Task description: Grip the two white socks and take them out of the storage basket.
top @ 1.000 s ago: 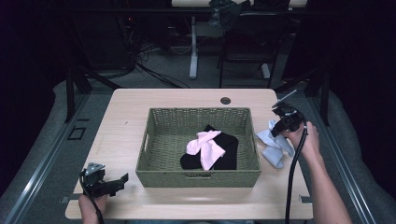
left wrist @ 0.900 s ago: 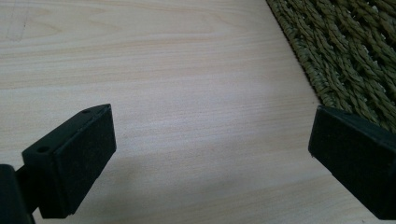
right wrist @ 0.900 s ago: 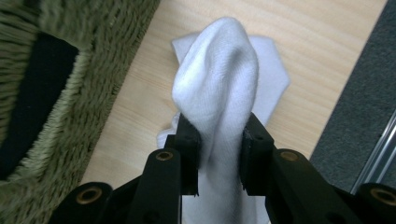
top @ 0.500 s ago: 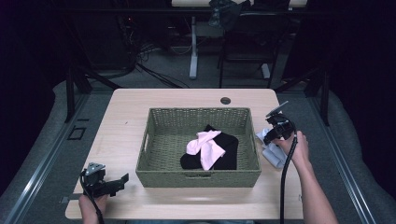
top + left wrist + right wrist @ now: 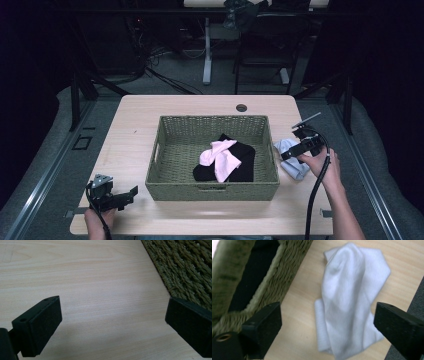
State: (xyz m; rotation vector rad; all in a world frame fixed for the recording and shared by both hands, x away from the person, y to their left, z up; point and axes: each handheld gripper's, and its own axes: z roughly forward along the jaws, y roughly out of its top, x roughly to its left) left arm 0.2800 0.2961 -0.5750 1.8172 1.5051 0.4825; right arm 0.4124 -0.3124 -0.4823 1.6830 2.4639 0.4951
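Your left gripper [image 5: 131, 192] sits at the near left corner of the table [image 5: 150, 107], jaws wide apart over bare wood and holding nothing, just left of the basket [image 5: 212, 191]. Inside the basket a pink cloth [image 5: 220, 157] lies on a black cloth [image 5: 245, 162]. No writing is readable on any of them. At the right, your right gripper [image 5: 286, 155] hovers over the white cloth [image 5: 347, 302], which lies on the table just right of the basket. Its jaws have just been opening and now straddle that cloth without pressing on it.

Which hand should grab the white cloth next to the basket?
Right. The right tool hovers open over the white cloth beside the basket; the left tool sits at the table's far corner.
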